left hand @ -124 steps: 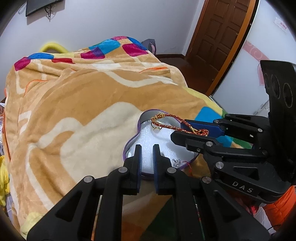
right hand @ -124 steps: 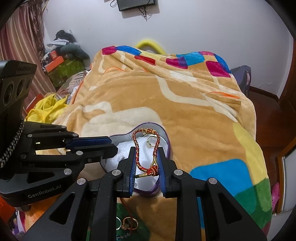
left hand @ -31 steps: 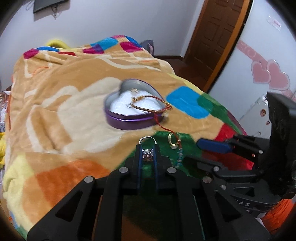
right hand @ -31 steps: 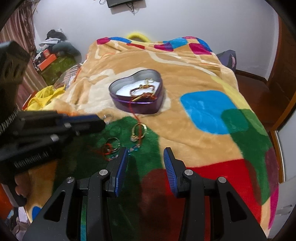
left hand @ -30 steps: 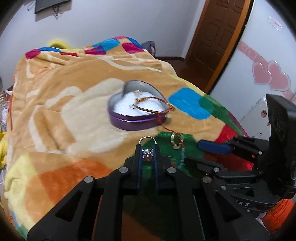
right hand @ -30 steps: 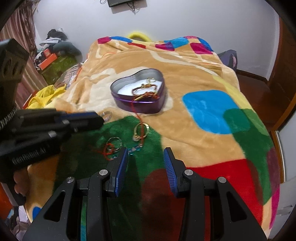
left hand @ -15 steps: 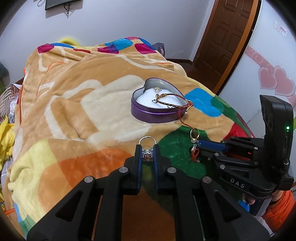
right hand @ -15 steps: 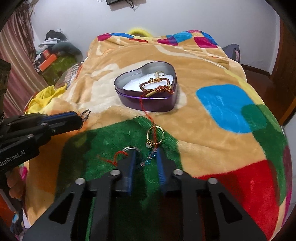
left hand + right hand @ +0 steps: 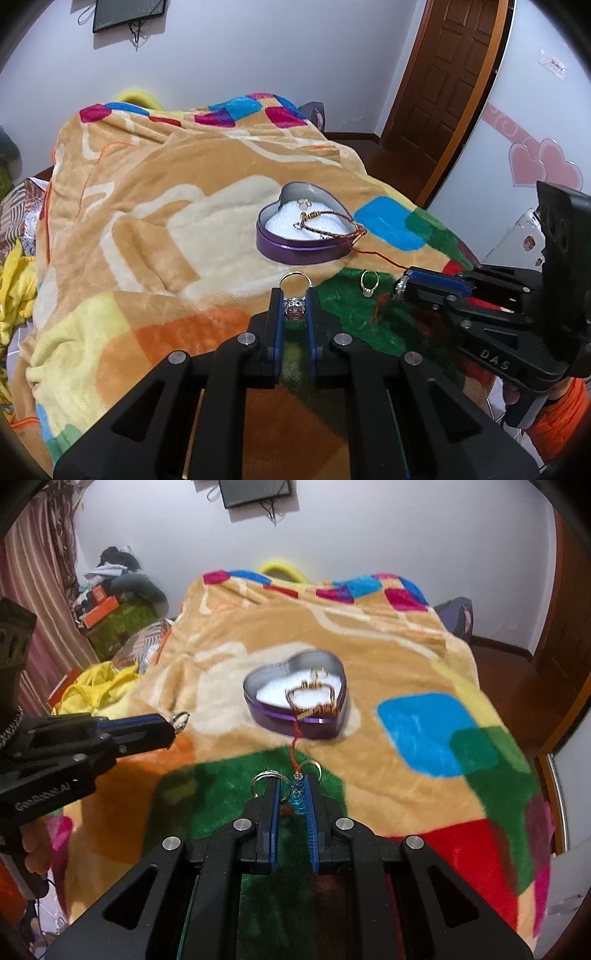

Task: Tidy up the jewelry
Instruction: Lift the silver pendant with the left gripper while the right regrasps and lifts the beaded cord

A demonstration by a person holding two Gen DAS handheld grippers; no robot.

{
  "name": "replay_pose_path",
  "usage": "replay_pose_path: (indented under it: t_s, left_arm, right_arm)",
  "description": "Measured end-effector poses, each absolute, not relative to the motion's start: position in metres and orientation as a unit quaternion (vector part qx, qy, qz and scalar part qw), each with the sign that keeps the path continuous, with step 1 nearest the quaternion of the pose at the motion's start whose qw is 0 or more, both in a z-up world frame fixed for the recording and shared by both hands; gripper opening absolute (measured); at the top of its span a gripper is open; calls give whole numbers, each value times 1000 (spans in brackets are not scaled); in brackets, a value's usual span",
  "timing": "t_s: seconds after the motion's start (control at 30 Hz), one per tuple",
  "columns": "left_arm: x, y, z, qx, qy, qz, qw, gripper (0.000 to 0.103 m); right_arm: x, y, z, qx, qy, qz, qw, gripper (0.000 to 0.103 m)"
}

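Near the heart tin (image 9: 301, 254) on the bed, the left claw (image 9: 294, 308) is pinching a silver ring (image 9: 294, 291); the right claw (image 9: 293, 801) is closing on a blue bead charm (image 9: 297, 798). Both are looking light, slippery; gripping bands is safest.

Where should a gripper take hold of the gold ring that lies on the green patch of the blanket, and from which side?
Probably across its thin band, coming straight down from above. The gold ring lies almost flat on the soft blanket, with its loop facing up and its stone at one end, so a sideways approach would likely just push it along the pile.
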State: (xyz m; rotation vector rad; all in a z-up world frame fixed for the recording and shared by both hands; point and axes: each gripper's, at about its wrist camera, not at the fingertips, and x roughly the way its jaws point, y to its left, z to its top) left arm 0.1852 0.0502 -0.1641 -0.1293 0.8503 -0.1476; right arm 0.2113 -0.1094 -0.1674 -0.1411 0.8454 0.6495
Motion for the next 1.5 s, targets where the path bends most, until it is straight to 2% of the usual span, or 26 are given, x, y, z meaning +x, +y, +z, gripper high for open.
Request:
replay_pose_path:
  t_s: [0.4, 0.43, 0.53, 0.57, 1.23, 1.33, 1.37, 1.47, 1.5]
  left_arm:
    - [174, 55, -160, -64, 412, -64, 907, 10]
    - [174, 55, -160, -64, 412, -64, 907, 10]
    - [174, 55, -161, -65, 412, -64, 906, 10]
    - [174, 55, -162, -66, 413, -65, 906, 10]
    - [182, 50, -176, -66, 429, -68, 898, 10]
    - [183, 52, -177, -68, 430, -67, 898, 10]
    - [183, 52, -177, -68, 430, -66, 898, 10]
    - [184, 52, -178, -69, 432, -65, 897, 10]
    - [184, 52, -177, -69, 432, -65, 897, 10]
  right_arm:
    - [195, -88, -201, -114, 454, 317, 825, 12]
    - [194, -88, -200, -120, 451, 313, 827, 15]
    - [192, -91, -197, -121, 452, 318, 825, 33]
    - [191, -93, -195, -118, 450, 321, 825, 35]
    - [208, -97, -208, -112, 442, 317, 832, 37]
    - [208, -97, -209, -108, 439, 326, 830, 34]
    - [208, -97, -209, -106, 438, 331, 829, 25]
    - [208, -94, -209, -111, 443, 339, 823, 9]
    - [209, -93, -208, -109, 445, 341, 821, 8]
